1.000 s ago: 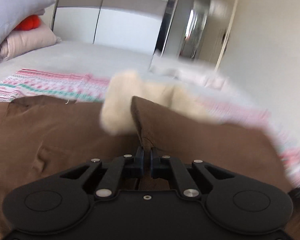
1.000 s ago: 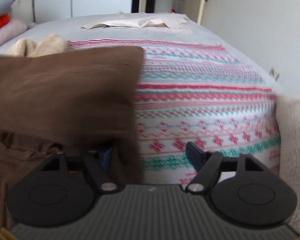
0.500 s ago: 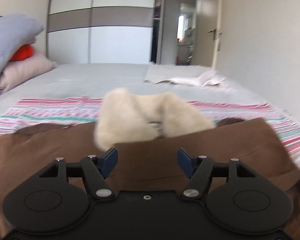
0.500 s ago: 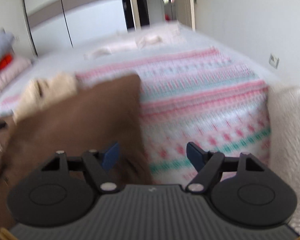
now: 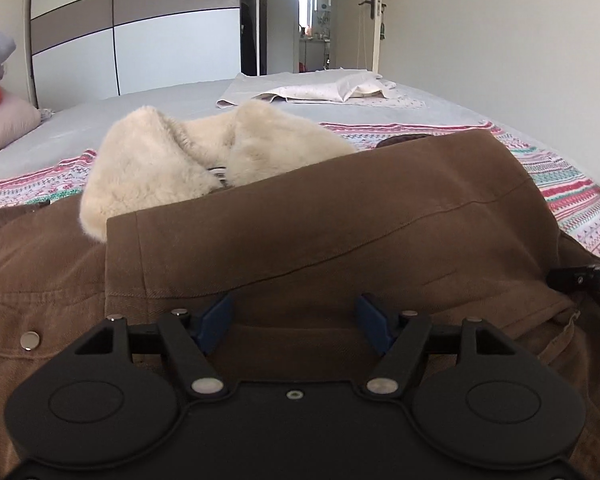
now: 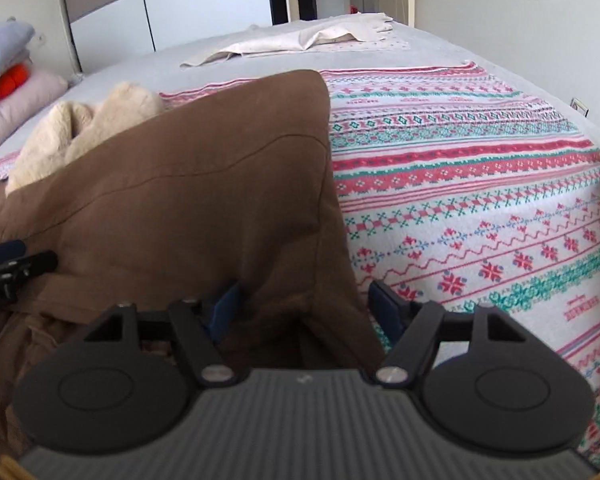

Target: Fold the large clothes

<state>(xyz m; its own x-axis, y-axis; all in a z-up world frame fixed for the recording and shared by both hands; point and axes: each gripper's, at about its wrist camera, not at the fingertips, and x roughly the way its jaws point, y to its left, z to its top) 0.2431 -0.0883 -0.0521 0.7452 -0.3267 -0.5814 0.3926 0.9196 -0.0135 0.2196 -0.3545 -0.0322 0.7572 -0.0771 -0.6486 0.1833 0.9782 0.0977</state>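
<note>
A large brown jacket (image 5: 300, 232) with a cream fleece collar (image 5: 172, 168) lies on the bed, one sleeve folded across its body. My left gripper (image 5: 296, 320) is open just above the folded sleeve, holding nothing. In the right wrist view the jacket (image 6: 188, 184) fills the left half, its collar (image 6: 80, 132) at the far left. My right gripper (image 6: 306, 312) is open, its jaws standing either side of the jacket's right edge fold. The other gripper's tip shows at the left edge (image 6: 16, 268).
A patterned pink, green and white blanket (image 6: 480, 184) covers the bed under and right of the jacket. A pale folded sheet (image 5: 312, 90) lies at the far end. Stacked pillows (image 6: 12, 84) sit at the far left. A white wall runs along the right.
My left gripper was shut on the brown sleeve edge a second ago and has opened, letting the sleeve lie flat. My right gripper stayed open and both views have steadied.
</note>
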